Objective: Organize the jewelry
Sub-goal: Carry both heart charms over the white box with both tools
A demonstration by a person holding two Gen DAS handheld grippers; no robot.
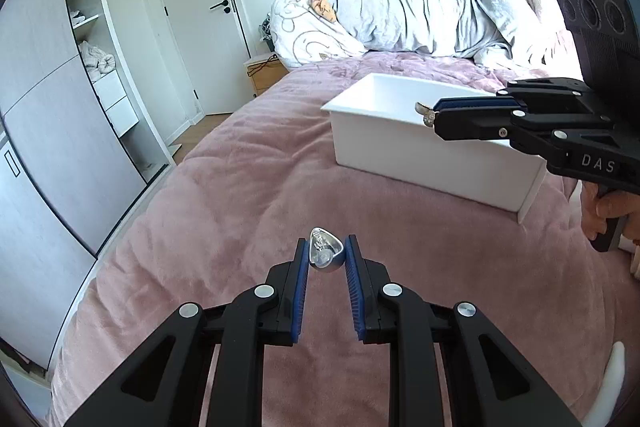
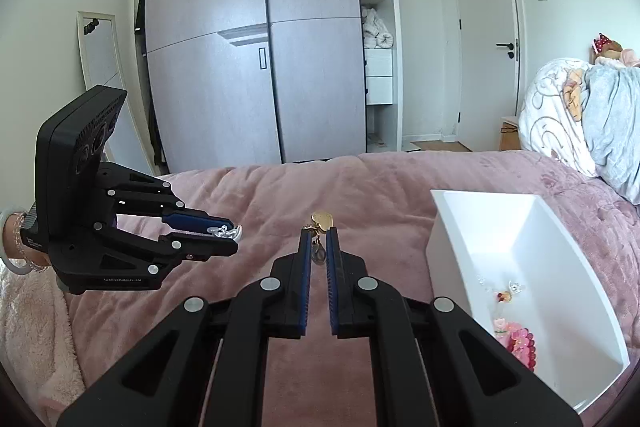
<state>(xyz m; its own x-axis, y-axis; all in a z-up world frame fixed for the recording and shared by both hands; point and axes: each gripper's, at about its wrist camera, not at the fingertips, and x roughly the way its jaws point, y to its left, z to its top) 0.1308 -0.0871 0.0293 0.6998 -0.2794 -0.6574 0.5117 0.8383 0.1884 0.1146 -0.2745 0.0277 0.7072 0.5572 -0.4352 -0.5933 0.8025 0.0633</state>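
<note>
My left gripper [image 1: 326, 247] is shut on a silver teardrop-shaped jewelry piece [image 1: 325, 251] and holds it above the pink blanket [image 1: 240, 195]. It also shows in the right wrist view [image 2: 228, 233], at the left. My right gripper [image 2: 319, 229] is shut on a small gold pendant piece [image 2: 321, 219] with a dangling charm. In the left wrist view the right gripper [image 1: 430, 115] hovers over the near rim of the white box [image 1: 400, 147]. The white box [image 2: 448, 227] holds a pink bead bracelet [image 2: 520, 345] and small trinkets [image 2: 506, 291].
A crumpled grey and white duvet [image 1: 400, 11] lies at the head of the bed. A wardrobe [image 2: 256, 47] and a white door [image 1: 200, 7] stand beyond the bed's edge. A fluffy pink cloth [image 2: 36, 327] lies at the left.
</note>
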